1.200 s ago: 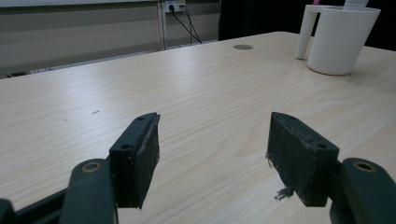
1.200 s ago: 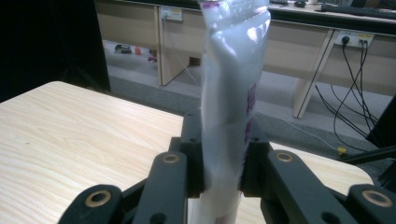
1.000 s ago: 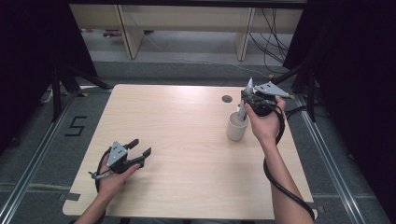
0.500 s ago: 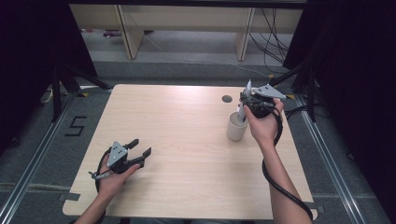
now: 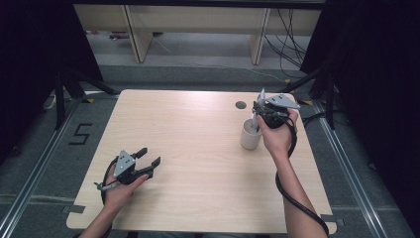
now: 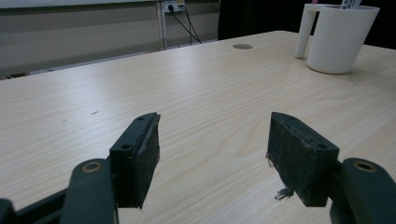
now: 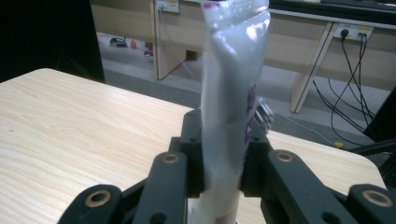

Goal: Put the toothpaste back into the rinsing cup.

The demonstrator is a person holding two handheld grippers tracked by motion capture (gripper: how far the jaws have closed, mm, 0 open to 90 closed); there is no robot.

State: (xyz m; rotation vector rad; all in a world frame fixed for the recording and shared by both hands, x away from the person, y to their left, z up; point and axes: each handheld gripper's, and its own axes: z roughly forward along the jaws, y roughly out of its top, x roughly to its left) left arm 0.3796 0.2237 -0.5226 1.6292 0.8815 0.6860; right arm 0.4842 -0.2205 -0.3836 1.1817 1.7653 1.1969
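A white mug (image 5: 250, 137) stands at the right side of the table; in the left gripper view the mug (image 6: 337, 37) is at the far upper right, handle to its left. My right gripper (image 5: 258, 113) hovers just above the mug, shut on a silvery white tube (image 7: 231, 88) with purple print that stands upright between its pads. The tube (image 5: 255, 119) reaches down into the mug. My left gripper (image 5: 148, 157) rests low over the table's front left, open, with nothing between its black pads (image 6: 140, 154).
A small round hole (image 5: 240, 105) lies in the light wooden table (image 5: 198, 144) behind the mug. Wooden desk legs and cables stand on the floor beyond the far edge. A taped "5" mark (image 5: 80, 134) is on the floor at left.
The right gripper with the tube has shifted slightly over the mug. The left gripper has stayed where it was.
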